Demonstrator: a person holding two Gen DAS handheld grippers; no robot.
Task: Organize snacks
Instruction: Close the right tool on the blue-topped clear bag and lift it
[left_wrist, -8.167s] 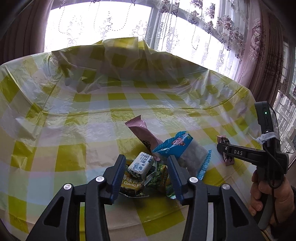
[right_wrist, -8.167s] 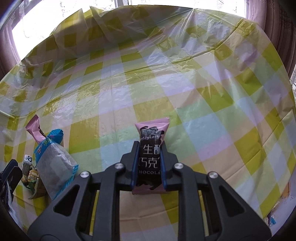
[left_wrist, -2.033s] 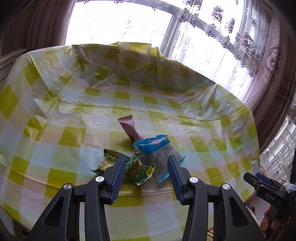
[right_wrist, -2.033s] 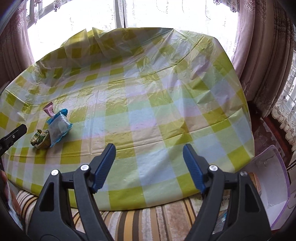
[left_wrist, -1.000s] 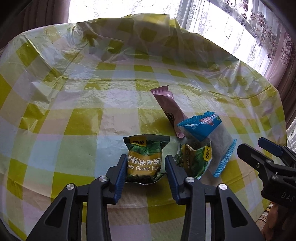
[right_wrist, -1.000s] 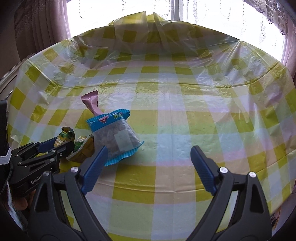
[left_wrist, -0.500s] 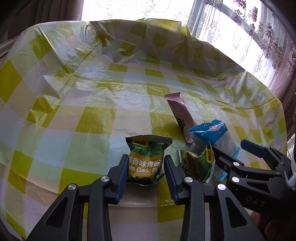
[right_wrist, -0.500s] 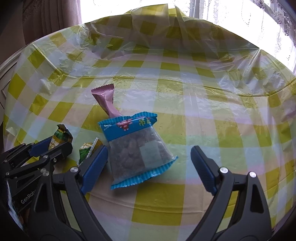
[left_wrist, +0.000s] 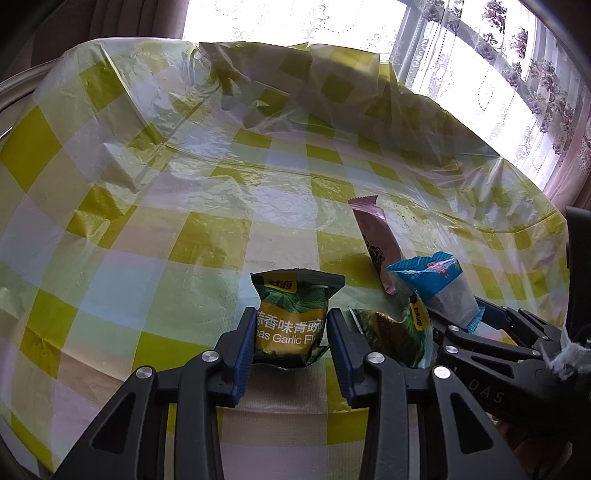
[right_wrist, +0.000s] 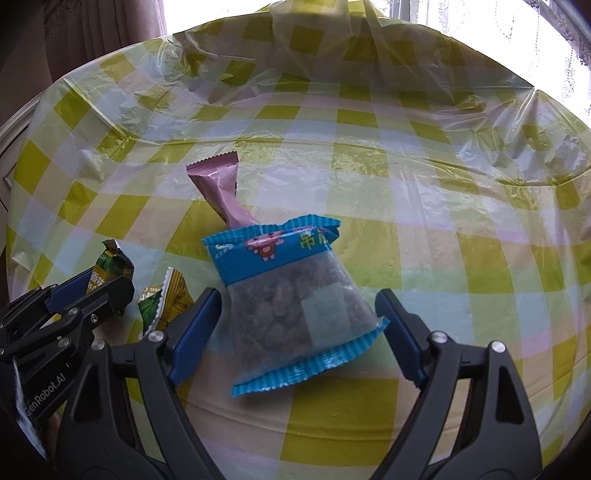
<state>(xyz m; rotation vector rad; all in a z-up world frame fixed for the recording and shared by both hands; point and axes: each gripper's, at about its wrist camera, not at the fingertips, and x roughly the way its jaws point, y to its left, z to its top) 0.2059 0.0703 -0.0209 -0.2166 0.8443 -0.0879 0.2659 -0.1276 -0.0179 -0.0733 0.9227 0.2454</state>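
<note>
Blue-edged snack bag (right_wrist: 295, 302), lying on the checked tablecloth (right_wrist: 424, 229), is straddled by the right gripper (right_wrist: 299, 328), whose jaws have just been narrowing without contact; centring is advised before closure. Green garlic-pea packet (left_wrist: 291, 321) is clamped by the left gripper (left_wrist: 291, 347).

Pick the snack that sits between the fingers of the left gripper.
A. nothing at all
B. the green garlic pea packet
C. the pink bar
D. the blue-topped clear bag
B: in the left wrist view the green garlic pea packet stands between the fingers of the left gripper, both pressed against its sides, while the pink bar and the blue-topped clear bag lie off to the right.
</note>
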